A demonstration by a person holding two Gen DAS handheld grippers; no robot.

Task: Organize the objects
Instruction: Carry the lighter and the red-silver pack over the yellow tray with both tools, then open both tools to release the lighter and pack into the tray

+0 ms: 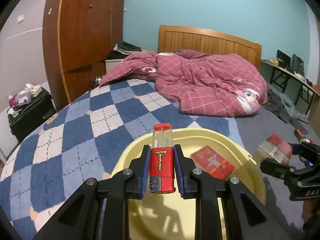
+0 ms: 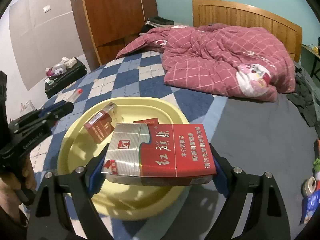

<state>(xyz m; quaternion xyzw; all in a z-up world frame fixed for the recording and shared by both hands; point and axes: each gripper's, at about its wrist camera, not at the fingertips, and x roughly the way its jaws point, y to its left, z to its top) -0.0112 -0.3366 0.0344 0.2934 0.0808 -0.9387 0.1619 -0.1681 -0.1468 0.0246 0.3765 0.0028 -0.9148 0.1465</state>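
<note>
My left gripper [image 1: 162, 150] is shut on a red lighter [image 1: 161, 164] with a clear end, held over the near left part of a pale yellow basin [image 1: 236, 146] on the bed. My right gripper [image 2: 160, 156] is shut on a red and silver cigarette pack [image 2: 158, 152], held above the basin's [image 2: 66, 146] near right rim. In the left wrist view this gripper [image 1: 280, 156] and its pack [image 1: 275, 149] sit at the right. Inside the basin lie a red pack [image 1: 213, 163] and, in the right wrist view, a brown-red pack [image 2: 99, 127] and part of another red pack [image 2: 147, 121].
A blue and white checked blanket [image 1: 80, 132] covers the bed, with a rumpled pink quilt [image 1: 200, 84] at the far end. A wooden wardrobe [image 1: 80, 36] stands at the left. A black case [image 1: 30, 112] with clutter is beside the bed. A can [image 2: 309, 186] lies at the right.
</note>
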